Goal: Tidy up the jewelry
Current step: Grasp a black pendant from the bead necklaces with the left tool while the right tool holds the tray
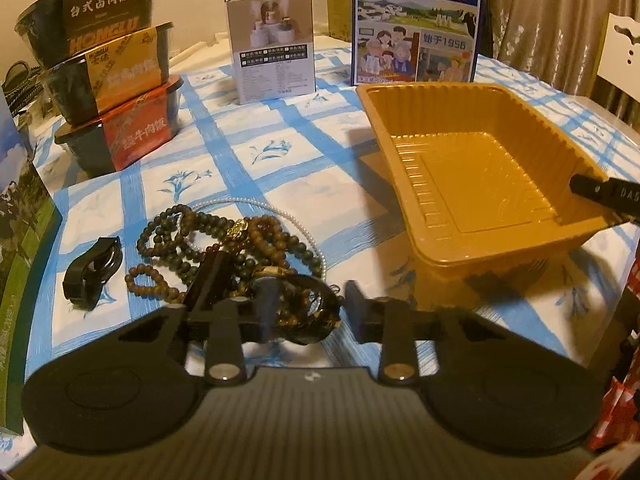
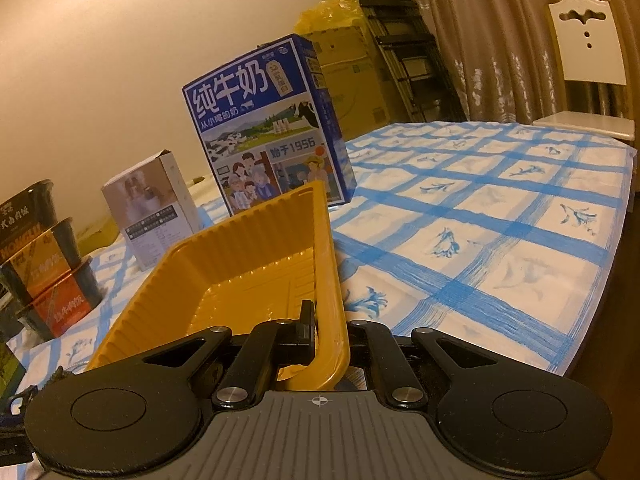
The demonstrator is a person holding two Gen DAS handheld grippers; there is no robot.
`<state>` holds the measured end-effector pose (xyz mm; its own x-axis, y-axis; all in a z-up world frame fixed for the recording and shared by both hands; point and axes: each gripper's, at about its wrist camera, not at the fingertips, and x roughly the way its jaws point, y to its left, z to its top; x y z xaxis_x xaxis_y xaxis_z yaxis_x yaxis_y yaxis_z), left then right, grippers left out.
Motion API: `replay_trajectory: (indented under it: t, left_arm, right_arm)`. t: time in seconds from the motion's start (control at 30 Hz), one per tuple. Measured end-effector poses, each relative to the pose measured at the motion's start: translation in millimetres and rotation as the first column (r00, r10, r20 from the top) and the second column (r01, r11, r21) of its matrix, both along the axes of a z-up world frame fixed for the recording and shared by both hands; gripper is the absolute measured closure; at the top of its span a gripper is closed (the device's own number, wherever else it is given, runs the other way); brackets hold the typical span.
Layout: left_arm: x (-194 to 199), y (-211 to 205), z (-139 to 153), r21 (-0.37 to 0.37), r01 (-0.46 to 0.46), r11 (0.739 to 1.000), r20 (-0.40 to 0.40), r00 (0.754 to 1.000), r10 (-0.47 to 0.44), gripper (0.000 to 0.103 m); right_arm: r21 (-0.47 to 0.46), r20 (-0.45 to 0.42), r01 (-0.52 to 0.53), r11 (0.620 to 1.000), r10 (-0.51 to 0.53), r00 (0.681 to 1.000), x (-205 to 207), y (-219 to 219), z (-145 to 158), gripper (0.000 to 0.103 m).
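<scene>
Gripping the yellow tray (image 2: 240, 264) by its rim, right gripper (image 2: 320, 332) jaws clenched on the wall. Left gripper (image 1: 280, 280) jaws partly apart around the bead bracelet pile (image 1: 224, 240) on the tabletop (image 1: 280, 160), just left of the tray; whether the pads press it, cannot tell.

The left gripper (image 1: 280, 300) points steeply downward with jaws partly apart; the right gripper (image 2: 326, 330) is clamped, nearly level.

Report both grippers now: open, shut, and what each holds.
Left gripper: jaws part open around the bead jewelry pile; whether the pads grip cannot be told.
Right gripper: shut on the gold tray, clamping its wall.
</scene>
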<state>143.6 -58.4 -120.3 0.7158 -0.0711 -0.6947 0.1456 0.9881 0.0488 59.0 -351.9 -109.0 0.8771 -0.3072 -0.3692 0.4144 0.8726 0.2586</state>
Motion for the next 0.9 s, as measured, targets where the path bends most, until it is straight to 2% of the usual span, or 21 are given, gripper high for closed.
replay_trajectory:
  t: [0.1, 0.23, 0.4, 0.57, 0.67, 0.7, 0.73, 0.83, 0.9]
  left_arm:
    - [-1.7, 0.6, 1.7, -0.002, 0.013, 1.0, 0.015, 1.0, -0.013, 0.085]
    - [-4.8, -4.4, 3.6, 0.052, 0.04, 0.998, 0.046, 0.998, -0.043, 0.087]
    - [-4.0, 4.1, 11.3, 0.035, 0.041, 0.999, 0.067, 0.997, -0.043, 0.088]
    - [-6.5, 9.5, 29.3, 0.031, 0.047, 0.998, 0.122, 0.991, -0.051, 0.089]
    - [-5.8, 9.5, 40.8, -0.001, 0.055, 0.999, 0.14, 0.989, -0.054, 0.09]
    - [-6.0, 8.4, 44.3, -0.012, 0.06, 0.998, 0.147, 0.987, -0.057, 0.099]
    - [-6.7, 6.1, 48.0, -0.019, 0.07, 0.997, 0.161, 0.985, -0.066, 0.103]
    - [-6.7, -3.9, 61.1, -0.032, 0.105, 0.994, 0.201, 0.975, -0.097, 0.103]
    - [-2.8, -11.9, 62.7, -0.013, 0.11, 0.994, 0.207, 0.973, -0.105, 0.103]
  right_arm:
    - [-0.016, -0.009, -0.008, 1.0, 0.008, 1.0, -1.4, 0.6, 3.6, 0.097]
    - [-0.056, -0.022, -0.026, 0.998, 0.025, 0.999, -4.7, 1.2, 10.6, 0.097]
    - [-0.079, -0.034, -0.03, 0.996, 0.027, 0.999, -9.7, 1.0, 15.2, 0.097]
    - [-0.076, -0.043, -0.029, 0.997, 0.026, 0.999, -11.3, 0.5, 16.4, 0.097]
    - [-0.078, -0.047, -0.031, 0.996, 0.028, 0.999, -11.1, 0.9, 17.6, 0.097]
    - [-0.083, -0.049, -0.034, 0.996, 0.03, 0.998, -11.0, 1.3, 18.2, 0.097]
    - [-0.087, -0.051, -0.037, 0.995, 0.033, 0.998, -10.9, 1.7, 18.8, 0.097]
    - [-0.091, -0.056, -0.04, 0.995, 0.035, 0.998, -10.7, 2.3, 19.4, 0.097]
    - [-0.087, -0.055, -0.039, 0.995, 0.034, 0.998, -10.4, 1.7, 19.0, 0.097]
